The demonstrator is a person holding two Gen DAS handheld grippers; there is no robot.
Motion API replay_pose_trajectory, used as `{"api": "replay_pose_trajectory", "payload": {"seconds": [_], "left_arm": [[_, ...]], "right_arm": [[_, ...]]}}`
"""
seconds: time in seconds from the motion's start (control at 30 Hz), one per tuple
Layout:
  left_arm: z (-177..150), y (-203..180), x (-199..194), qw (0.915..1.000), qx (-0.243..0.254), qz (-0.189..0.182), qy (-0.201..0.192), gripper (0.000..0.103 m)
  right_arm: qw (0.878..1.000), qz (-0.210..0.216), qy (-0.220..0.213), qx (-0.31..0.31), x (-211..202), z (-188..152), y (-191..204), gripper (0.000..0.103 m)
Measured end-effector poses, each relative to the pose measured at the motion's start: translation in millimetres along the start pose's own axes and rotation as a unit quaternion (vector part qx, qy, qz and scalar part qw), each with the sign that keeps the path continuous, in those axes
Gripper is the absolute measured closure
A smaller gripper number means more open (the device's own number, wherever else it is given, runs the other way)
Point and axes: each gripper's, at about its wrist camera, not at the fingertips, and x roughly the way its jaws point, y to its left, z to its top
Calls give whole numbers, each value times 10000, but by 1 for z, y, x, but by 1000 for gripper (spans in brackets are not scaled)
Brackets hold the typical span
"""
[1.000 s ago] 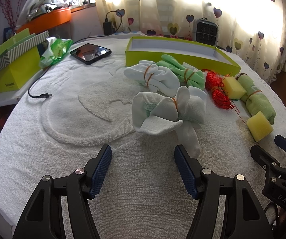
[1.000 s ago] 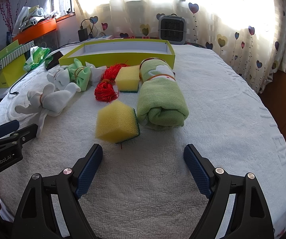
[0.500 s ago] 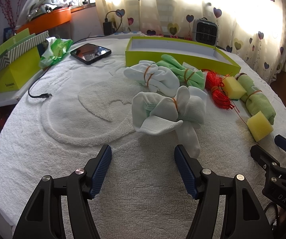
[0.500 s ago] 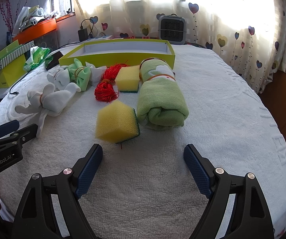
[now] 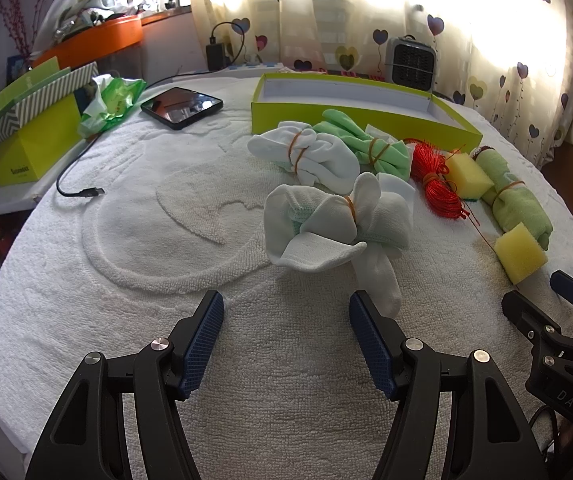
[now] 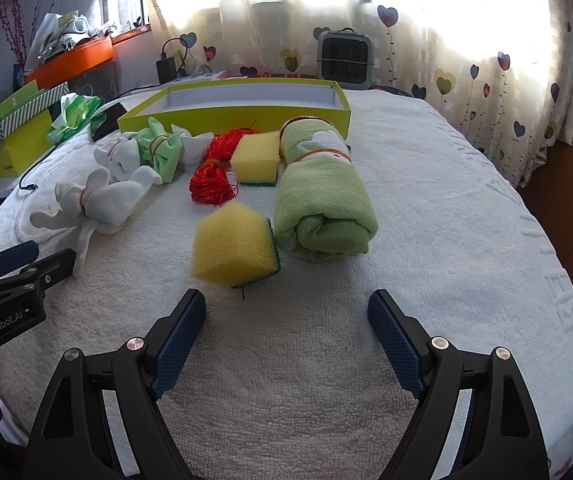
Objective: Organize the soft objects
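On the white towel-covered table lie a white cloth bundle (image 5: 338, 224), a second white bundle (image 5: 306, 154), a green bundle (image 5: 370, 146), a red string skein (image 5: 434, 180), two yellow sponges (image 5: 520, 252) (image 5: 468, 174) and a rolled green towel (image 5: 514, 196). My left gripper (image 5: 286, 336) is open and empty, just short of the near white bundle. My right gripper (image 6: 286, 332) is open and empty, just short of the near sponge (image 6: 234, 250) and the rolled towel (image 6: 324, 196). A shallow lime-green box (image 5: 358, 106) stands open behind them.
A phone (image 5: 180, 106) and a black cable (image 5: 76, 184) lie at the left. Green boxes (image 5: 30, 136) and a green bag (image 5: 112, 100) sit at the left edge. A small heater (image 6: 344, 58) stands behind the box by the curtain.
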Motion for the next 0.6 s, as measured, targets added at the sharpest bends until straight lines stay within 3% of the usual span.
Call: {"api": "replay_pose_trajectory", "payload": {"seconds": [0.37,0.6], "left_arm": [[1,5,-1,9998,125,-170,24,38],[5,16,-5,9981,-33,-603,130,38]], "right_arm": [[9999,85,47,-28,-4,1,-5,19],[9993,368,-1,-33,-8,1,-6,19]]}}
